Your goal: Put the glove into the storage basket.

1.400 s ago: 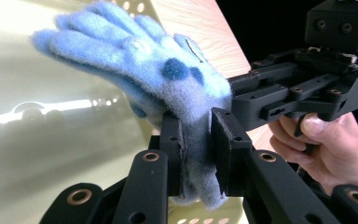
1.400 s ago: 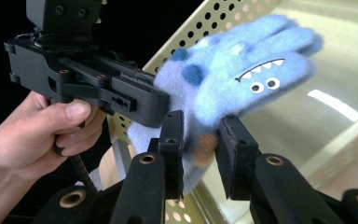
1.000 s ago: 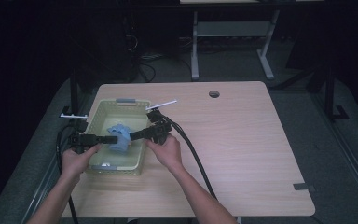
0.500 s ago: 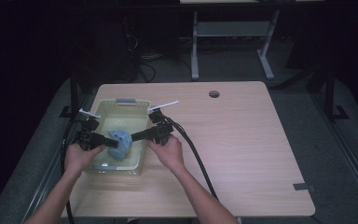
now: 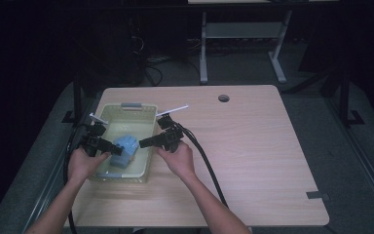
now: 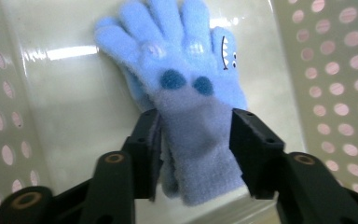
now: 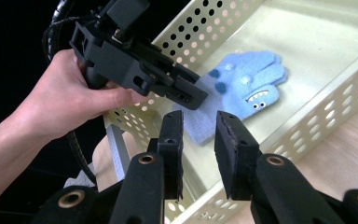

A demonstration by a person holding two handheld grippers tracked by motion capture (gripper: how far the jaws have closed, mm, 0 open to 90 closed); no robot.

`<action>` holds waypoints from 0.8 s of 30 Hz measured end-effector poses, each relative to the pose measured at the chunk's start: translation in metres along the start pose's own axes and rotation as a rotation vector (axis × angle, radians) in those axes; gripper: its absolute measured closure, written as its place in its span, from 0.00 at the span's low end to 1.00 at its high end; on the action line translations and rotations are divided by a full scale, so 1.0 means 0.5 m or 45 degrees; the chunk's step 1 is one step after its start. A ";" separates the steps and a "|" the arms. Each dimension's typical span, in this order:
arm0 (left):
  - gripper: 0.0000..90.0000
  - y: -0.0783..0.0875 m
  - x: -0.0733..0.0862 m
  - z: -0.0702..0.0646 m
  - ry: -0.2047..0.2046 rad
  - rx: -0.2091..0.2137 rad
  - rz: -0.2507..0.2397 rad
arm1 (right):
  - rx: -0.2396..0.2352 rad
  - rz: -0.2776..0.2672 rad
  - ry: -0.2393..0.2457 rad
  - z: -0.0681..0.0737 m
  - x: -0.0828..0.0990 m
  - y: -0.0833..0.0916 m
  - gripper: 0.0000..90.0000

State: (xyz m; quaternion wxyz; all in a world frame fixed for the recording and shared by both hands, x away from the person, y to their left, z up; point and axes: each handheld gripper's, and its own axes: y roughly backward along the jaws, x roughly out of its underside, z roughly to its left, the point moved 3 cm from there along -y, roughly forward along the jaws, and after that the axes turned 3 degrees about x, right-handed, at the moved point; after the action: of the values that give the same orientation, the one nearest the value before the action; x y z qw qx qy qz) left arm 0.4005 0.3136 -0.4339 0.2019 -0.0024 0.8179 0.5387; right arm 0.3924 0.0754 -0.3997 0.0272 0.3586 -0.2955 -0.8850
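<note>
A pair of light-blue knit gloves (image 5: 125, 148) with a monster face lies flat on the floor of a pale-yellow perforated basket (image 5: 126, 108). My left gripper (image 5: 116, 150) reaches in from the basket's left side. In the left gripper view the gloves (image 6: 186, 70) have their cuff between the jaws of this gripper (image 6: 193, 126), which have just been opening and stand loose beside it. My right gripper (image 5: 141, 144) hovers over the basket's right wall, pointing at the gloves (image 7: 249, 91). This gripper (image 7: 199, 123) has its jaws a little apart with nothing between them.
The basket's wall (image 7: 307, 116) stands on the left part of a wooden table (image 5: 253, 161). A round cable hole (image 5: 223, 98) is at the table's back, a grey tape strip (image 5: 318, 195) near its front right corner. Black cables (image 5: 204, 156) trail from both grippers.
The left gripper's jaws have parted off the gloves' cuff and the hand has drawn slightly left. The gloves have settled lower in the basket. The right gripper has kept still.
</note>
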 end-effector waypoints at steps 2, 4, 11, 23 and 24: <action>0.58 0.002 -0.002 0.003 0.006 -0.009 0.004 | 0.004 0.001 0.005 0.000 0.000 0.001 0.80; 0.58 0.012 -0.004 0.007 -0.003 -0.033 -0.001 | 0.009 0.001 0.010 0.001 0.000 0.006 0.80; 0.69 0.014 -0.007 -0.005 -0.022 -0.052 -0.018 | 0.028 0.006 0.004 -0.004 0.003 0.016 0.79; 0.66 -0.015 -0.015 0.002 0.004 -0.027 0.091 | 0.041 -0.006 0.023 -0.004 0.004 0.034 0.78; 0.65 -0.005 -0.015 0.003 0.001 -0.024 0.066 | 0.046 -0.006 0.016 -0.006 0.004 0.039 0.78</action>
State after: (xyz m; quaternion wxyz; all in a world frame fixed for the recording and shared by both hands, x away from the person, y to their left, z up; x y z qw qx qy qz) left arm 0.4085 0.3124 -0.4339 0.1876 0.0167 0.8127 0.5514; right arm 0.3897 0.0576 -0.3920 0.0205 0.3654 -0.3104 -0.8773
